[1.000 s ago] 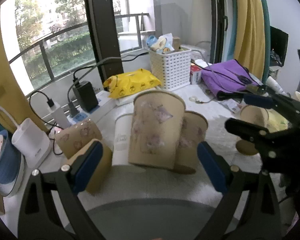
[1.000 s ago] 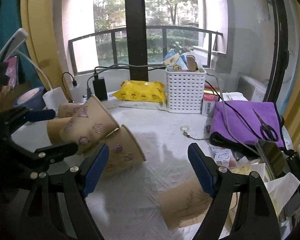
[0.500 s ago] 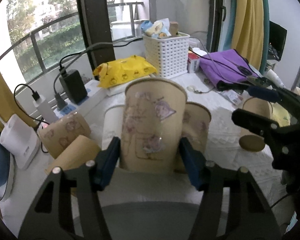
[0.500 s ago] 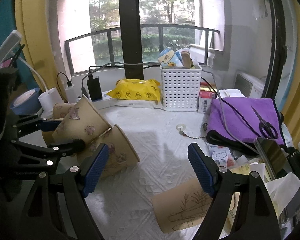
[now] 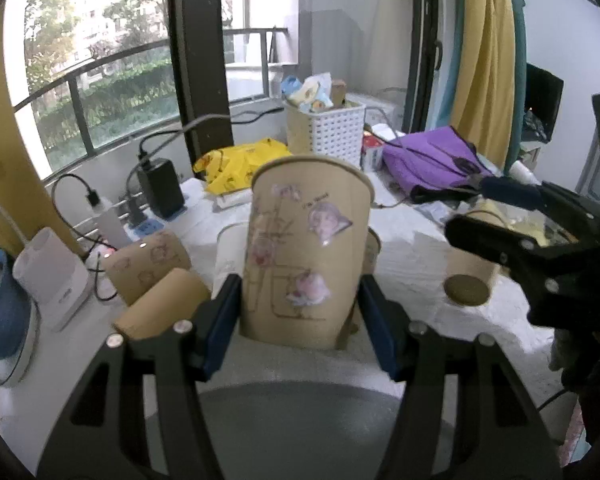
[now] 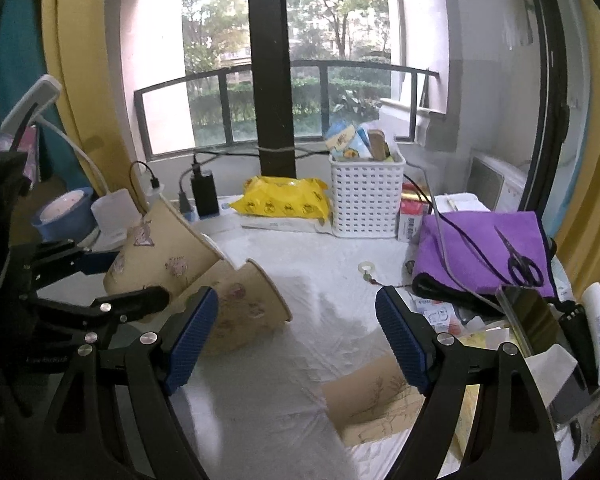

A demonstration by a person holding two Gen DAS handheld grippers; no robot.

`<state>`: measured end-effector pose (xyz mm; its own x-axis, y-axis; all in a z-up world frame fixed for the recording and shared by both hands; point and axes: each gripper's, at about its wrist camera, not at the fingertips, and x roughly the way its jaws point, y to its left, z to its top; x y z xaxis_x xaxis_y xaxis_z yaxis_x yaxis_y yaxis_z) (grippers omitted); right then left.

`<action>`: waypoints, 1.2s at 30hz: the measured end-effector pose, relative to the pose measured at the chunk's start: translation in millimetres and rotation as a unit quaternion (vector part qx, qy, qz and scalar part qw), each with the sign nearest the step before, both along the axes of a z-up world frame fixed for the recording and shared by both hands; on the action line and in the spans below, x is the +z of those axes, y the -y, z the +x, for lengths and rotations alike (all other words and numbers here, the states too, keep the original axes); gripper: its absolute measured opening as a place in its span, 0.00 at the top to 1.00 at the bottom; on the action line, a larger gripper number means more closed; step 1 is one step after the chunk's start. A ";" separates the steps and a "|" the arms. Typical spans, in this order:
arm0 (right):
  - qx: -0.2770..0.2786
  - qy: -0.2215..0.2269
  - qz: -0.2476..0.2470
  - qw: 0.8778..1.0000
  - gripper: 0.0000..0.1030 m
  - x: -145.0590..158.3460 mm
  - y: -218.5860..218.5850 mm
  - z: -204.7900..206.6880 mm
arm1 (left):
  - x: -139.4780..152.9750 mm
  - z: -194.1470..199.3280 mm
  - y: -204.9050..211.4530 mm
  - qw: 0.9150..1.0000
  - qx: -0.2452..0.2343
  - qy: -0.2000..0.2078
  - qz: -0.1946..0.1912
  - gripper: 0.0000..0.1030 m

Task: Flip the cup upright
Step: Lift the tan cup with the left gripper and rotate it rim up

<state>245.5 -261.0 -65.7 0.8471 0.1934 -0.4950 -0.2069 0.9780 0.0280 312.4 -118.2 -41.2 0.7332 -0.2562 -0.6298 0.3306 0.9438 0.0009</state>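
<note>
My left gripper (image 5: 300, 320) is shut on a tan paper cup with stickers (image 5: 306, 256), its blue pads on both sides near the base, and holds it above the table with the mouth up. In the right wrist view the same cup (image 6: 160, 256) tilts in the left gripper (image 6: 112, 276). A second sticker cup (image 6: 240, 304) lies on its side under it. My right gripper (image 6: 296, 336) is open and empty over the white cloth. A cup with a plant drawing (image 6: 372, 400) lies on its side below the right pad.
Two more cups (image 5: 156, 284) lie on their sides at left. A white basket (image 6: 366, 196), a yellow pack (image 6: 284, 196), a purple cloth with scissors (image 6: 488, 252), chargers (image 5: 160, 188) and a blue bowl (image 6: 66, 212) ring the table (image 6: 320, 280).
My left gripper has closed on the sticker cup and lifted it off the table, mouth up. My right gripper has stayed open and hardly moved.
</note>
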 end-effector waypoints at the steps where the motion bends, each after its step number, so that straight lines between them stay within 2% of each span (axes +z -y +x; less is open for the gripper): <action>1: 0.001 0.003 0.001 1.000 0.19 2.8 -1.1 -3.9 | 2.1 -5.7 -1.7 1.000 0.002 0.002 -0.002 0.42; 13: 0.032 0.026 0.004 0.999 0.19 30.8 -42.3 -58.9 | 18.5 -96.0 -41.1 0.998 0.038 0.032 -0.035 0.42; 17: 0.054 0.019 0.021 0.998 0.19 35.4 -58.1 -76.8 | 19.5 -127.2 -59.9 0.996 0.046 0.039 -0.073 0.42; 27: 0.122 0.007 0.033 0.992 0.19 39.0 -112.9 -122.9 | -1.6 -203.5 -96.2 0.989 0.096 0.065 -0.094 0.42; 36: 0.197 -0.012 0.042 0.979 0.19 34.7 -166.4 -157.6 | -18.7 -264.6 -125.5 0.979 0.135 0.103 -0.110 0.42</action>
<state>87.9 -94.6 -31.1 0.6873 0.5439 -0.4814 -0.5658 0.8165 0.1148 47.8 7.4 -59.9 0.8984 -0.1486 -0.4132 0.0836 0.9817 -0.1713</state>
